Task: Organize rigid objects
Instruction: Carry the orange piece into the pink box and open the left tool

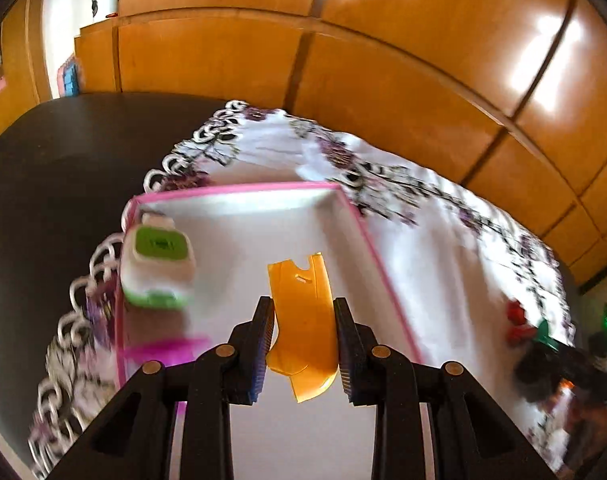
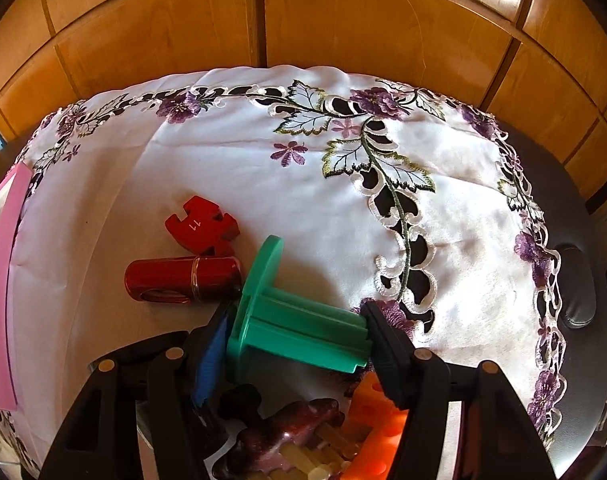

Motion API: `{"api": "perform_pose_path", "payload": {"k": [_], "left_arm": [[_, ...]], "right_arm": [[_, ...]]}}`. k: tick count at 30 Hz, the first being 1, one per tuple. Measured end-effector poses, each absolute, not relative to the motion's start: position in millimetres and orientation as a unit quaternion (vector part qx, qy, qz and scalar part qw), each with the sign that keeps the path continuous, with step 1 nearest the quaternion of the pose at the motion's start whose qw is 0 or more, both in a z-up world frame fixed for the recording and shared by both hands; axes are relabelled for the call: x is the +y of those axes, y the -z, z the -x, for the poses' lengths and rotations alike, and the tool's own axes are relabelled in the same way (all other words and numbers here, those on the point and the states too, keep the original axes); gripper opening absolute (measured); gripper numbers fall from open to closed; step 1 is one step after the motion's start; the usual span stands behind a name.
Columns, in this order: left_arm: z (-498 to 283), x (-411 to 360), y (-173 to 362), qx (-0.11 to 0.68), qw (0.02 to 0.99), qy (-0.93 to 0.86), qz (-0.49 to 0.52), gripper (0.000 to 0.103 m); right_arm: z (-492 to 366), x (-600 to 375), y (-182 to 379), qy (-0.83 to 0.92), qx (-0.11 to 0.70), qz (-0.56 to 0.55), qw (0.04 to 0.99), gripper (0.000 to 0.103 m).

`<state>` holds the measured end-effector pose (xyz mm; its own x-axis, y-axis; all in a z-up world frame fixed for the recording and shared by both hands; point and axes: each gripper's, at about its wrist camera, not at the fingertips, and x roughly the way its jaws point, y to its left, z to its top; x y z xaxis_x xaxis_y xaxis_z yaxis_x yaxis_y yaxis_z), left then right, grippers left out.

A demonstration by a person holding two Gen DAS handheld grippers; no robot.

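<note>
Pinching a curved yellow plastic piece point(image 1: 303, 312) between its two black fingers, the left claw point(image 1: 303, 344) is hovering above a shallow box with a pink rim point(image 1: 263, 189) and a pale, bare floor. Its pads are pressing on the two sides of the yellow piece, which is standing upright between them and clear of the box floor. Inside the box, near its left wall, a white and green gadget point(image 1: 157, 264) is lying; this view is blurred there, so its finer details cannot be made out. The box is sitting on a white tablecloth with purple flower embroidery point(image 1: 443, 240), which is covering part of a dark bench point(image 1: 63, 168). Wooden cabinet doors point(image 1: 343, 80) are standing behind.

In the right wrist view, the right claw point(image 2: 299, 336) is gripping a green plastic spool point(image 2: 299, 320), one pad on its round flange and the other on the end of its ribbed shaft, so the spool is lying crosswise between the fingers. Just beyond it, on the cloth, a dark red cylinder point(image 2: 183, 280) is lying on its side, touching or almost touching the flange. A red notched block marked with white digits point(image 2: 201, 224) is resting just behind the cylinder. Below the claw, a brown figure point(image 2: 287, 432) and an orange block with holes point(image 2: 377, 416) are lying close together. The pink box edge is showing at the far left.
</note>
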<state>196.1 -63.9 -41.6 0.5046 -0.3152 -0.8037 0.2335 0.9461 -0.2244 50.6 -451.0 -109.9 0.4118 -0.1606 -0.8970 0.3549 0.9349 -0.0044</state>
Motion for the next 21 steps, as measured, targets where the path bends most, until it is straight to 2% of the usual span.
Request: {"api": "perform_pose_path", "payload": {"k": [6, 12, 17, 21], "left_arm": [[-236, -66, 66, 0.486, 0.864, 0.129, 0.013, 0.030], [-240, -66, 75, 0.490, 0.864, 0.116, 0.007, 0.031], [-221, -65, 58, 0.470, 0.876, 0.108, 0.007, 0.043], [-183, -70, 36, 0.444, 0.887, 0.122, 0.016, 0.046]], "right_arm": [[-51, -451, 110, 0.154, 0.520, -0.094, 0.835, 0.064], [-51, -451, 110, 0.155, 0.520, -0.091, 0.835, 0.064], [-51, -450, 110, 0.157, 0.520, -0.087, 0.835, 0.064], [-51, -449, 109, 0.158, 0.519, -0.082, 0.836, 0.064]]}}
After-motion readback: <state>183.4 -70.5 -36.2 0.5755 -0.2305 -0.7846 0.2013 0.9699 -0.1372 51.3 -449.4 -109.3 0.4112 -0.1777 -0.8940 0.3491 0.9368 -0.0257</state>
